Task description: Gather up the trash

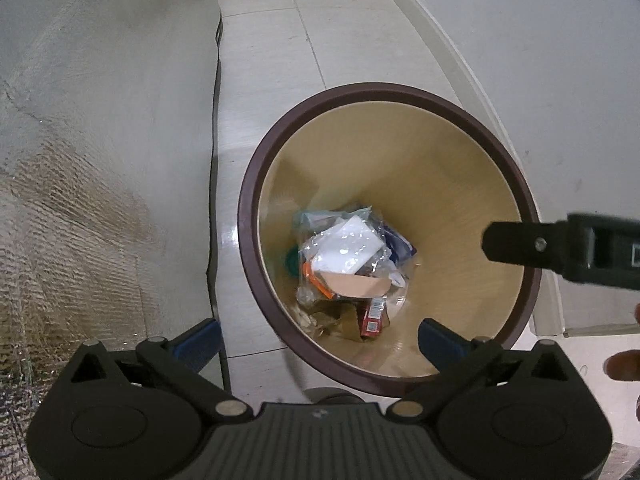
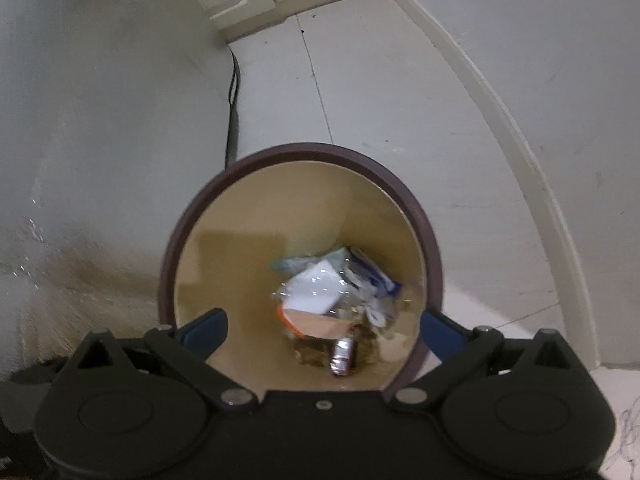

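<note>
I'm looking into the bin (image 1: 460,184), tan inside under a dark maroon rim. At its bottom, clear plastic (image 1: 344,246) is glinting white, blue wrapper (image 1: 396,242) beside it, an orange strip (image 1: 314,280), a red packet (image 1: 372,318). My fingers (image 1: 202,342) are showing blue pads.

Left gripper (image 1: 320,344): matte black plastic body with a ribbed centre panel, 2 round caps, silver rivets at the linkage pivots and 2 blue-padded fingers (image 1: 200,346). Right gripper (image 2: 324,330): the same black build, with blue fingers (image 2: 206,330), silver pivot rivets and 1 small centre screw.
</note>
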